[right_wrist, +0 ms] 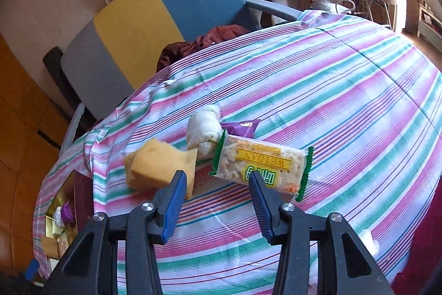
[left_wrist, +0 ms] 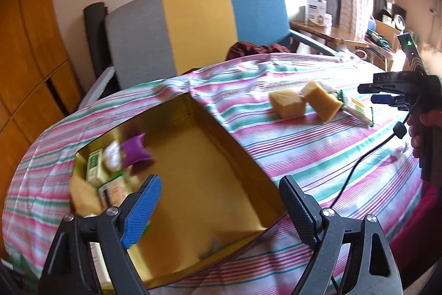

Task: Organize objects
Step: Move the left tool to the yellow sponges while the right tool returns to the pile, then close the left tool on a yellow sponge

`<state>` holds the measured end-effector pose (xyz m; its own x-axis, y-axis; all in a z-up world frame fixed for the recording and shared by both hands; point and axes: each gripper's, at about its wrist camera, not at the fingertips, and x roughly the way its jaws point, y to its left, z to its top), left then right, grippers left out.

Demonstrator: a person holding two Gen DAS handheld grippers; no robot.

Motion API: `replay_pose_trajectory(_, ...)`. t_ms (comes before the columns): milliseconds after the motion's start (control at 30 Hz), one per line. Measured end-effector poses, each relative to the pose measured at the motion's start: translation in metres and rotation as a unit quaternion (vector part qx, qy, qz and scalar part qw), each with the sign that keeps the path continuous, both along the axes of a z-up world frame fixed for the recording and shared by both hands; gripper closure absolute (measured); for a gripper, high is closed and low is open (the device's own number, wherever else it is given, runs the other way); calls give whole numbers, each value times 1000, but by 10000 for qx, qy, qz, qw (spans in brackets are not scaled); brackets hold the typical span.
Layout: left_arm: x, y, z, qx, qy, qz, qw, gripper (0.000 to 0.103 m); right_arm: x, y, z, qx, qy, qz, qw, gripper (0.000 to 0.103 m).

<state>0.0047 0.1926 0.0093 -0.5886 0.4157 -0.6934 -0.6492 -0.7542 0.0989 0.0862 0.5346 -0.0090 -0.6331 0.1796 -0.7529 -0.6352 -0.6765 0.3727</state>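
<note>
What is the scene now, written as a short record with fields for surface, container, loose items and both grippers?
surface: striped pink, green and white cloth
container: open gold metal tin, holding a purple packet and other small items at its far left end
loose items: two yellow sponge blocks, rolled white towel, clear green-edged snack bar packet, another purple packet
left gripper: open, empty, over the tin
right gripper: open, empty, near the snack bar packet

Shiny gold metal tin (left_wrist: 210, 156), soft striped cotton cloth (right_wrist: 345, 101), porous matt sponges (right_wrist: 154, 167), a glossy plastic snack wrapper (right_wrist: 262, 165).
</note>
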Motion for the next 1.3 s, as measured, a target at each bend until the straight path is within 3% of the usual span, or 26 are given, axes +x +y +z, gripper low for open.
replay_pose_trajectory(133, -1, 22, 0, 32, -111, -205, 9997, 15, 6, 9, -1, -191, 85, -186, 9996, 56)
replay_pose_trajectory(433, -24, 74, 0, 413, -913, -389, 9942, 22, 21, 25, -1, -572, 459, -552, 9958, 56)
replay_pose_trajectory(700, -45, 151, -9, 894, -1564, -678, 9813, 29, 38, 40, -2, -847, 773, -943, 9889, 56)
replay_pose_trajectory(833, -60, 182, -24, 1154, -2114, -578, 9688, 26, 40, 43, -4, -934, 819, -980, 9874, 56)
replay_pose_trajectory(967, -73, 208, -44, 1107, -2374, -369, 9644, 24, 39, 46, -8, -1027, 805, -990, 9865, 56)
replay_pose_trajectory(1133, -81, 226, -61, 1275, -2757, -258, 9524, 24, 36, 46, -12, -1081, 751, -948, 9867, 56)
replay_pose_trajectory(1233, -86, 237, -68, 1300, -2827, -200, 9501, 32, 36, 46, -13, -1096, 733, -957, 9866, 56)
replay_pose_trajectory(1267, -86, 240, -71, 1315, -2861, -207, 9489, 49, 36, 46, -13, -1095, 731, -964, 9866, 56)
replay_pose_trajectory(1300, -86, 242, -73, 1304, -2912, -272, 9473, 54, 37, 47, -14, -1090, 725, -978, 9866, 56)
